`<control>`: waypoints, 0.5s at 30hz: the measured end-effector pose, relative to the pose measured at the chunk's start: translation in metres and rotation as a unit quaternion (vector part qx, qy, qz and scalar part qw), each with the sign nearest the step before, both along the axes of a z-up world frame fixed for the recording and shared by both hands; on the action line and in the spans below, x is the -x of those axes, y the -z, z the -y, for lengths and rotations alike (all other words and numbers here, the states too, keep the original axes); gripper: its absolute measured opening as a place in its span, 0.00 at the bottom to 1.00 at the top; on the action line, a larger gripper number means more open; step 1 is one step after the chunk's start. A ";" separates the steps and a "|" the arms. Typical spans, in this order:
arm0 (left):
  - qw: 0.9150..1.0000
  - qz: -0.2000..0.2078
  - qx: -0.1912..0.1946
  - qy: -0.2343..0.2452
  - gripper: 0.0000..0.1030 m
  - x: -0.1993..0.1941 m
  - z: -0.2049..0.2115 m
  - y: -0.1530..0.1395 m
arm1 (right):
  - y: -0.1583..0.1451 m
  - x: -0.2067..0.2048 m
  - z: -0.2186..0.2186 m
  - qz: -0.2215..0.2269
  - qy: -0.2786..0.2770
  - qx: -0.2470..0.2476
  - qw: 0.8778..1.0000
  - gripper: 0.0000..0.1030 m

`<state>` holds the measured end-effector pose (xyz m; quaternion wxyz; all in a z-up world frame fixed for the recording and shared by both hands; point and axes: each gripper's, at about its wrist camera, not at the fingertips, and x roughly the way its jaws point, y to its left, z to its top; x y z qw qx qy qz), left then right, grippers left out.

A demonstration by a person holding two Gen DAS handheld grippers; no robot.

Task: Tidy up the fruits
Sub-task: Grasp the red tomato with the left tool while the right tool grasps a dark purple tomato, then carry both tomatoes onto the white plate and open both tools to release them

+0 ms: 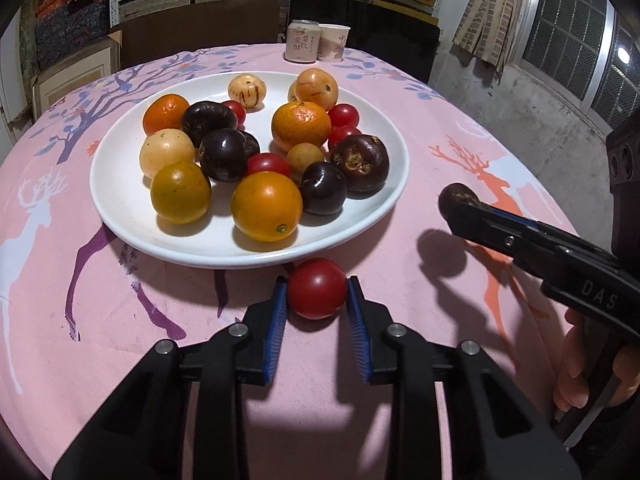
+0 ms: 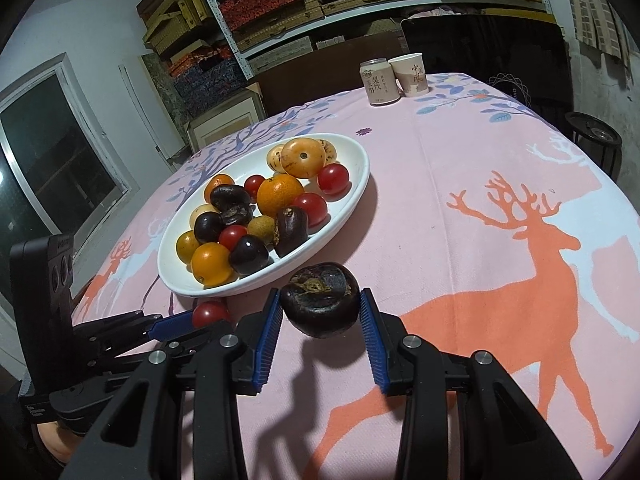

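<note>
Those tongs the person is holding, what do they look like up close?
Both are alike. The left tongs and the right tongs are matte black plastic, each with two angular fingers jointed by round silver bolts. The fingers' inner faces carry ribbed blue pads. Pale letters "DAS" mark the side of the right one. A boxy black block with round holes sits on each. No cables or sleeves show.

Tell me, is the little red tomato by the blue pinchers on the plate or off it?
Off. The red tomato sits between the left gripper pads, beside the plate.

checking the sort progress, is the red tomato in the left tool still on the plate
No, the red tomato sits between the left tool's pads over the pink cloth, just outside the white plate's near rim.
</note>
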<state>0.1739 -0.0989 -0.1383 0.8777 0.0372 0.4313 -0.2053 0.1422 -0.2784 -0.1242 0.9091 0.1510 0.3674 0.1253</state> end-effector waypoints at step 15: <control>0.999 0.015 0.040 0.005 0.28 0.024 -0.022 -0.014 | -0.003 0.003 0.001 0.013 -0.001 -0.003 1.000 0.38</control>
